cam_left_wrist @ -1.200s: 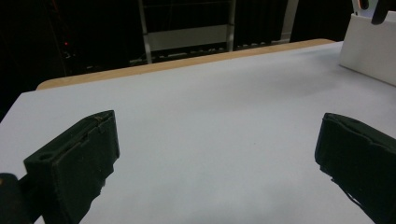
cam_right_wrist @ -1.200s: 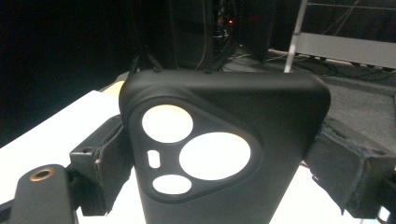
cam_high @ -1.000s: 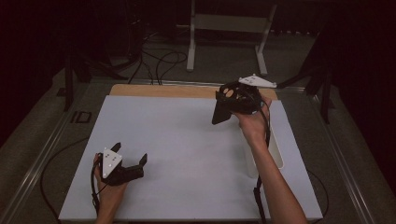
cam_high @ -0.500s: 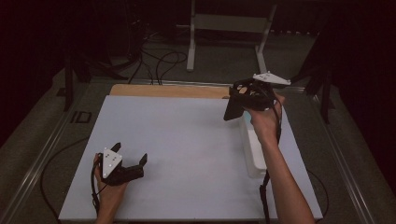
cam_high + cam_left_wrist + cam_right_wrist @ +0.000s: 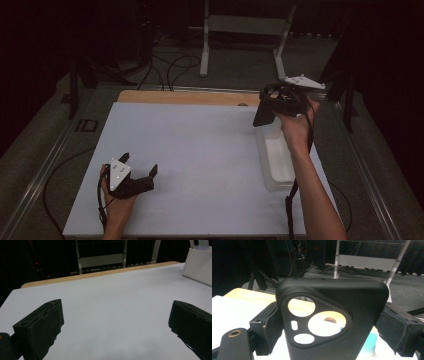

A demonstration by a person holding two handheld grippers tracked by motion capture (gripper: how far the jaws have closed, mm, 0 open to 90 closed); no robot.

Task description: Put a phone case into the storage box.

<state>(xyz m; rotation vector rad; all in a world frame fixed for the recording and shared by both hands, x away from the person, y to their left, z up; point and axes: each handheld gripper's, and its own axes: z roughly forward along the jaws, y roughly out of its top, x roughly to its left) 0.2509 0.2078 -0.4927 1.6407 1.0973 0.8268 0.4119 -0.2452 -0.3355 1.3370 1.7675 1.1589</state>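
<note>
The right tongs (image 5: 263,116) grip a black phone case (image 5: 329,322) above the white bin (image 5: 276,155), likely mid-carry toward a drop needing a lowered release, while the left tongs (image 5: 140,169) rest open on the counter (image 5: 200,145).

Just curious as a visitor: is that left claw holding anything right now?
No, the left gripper is wide open, with bare white table between its jaws.
</note>
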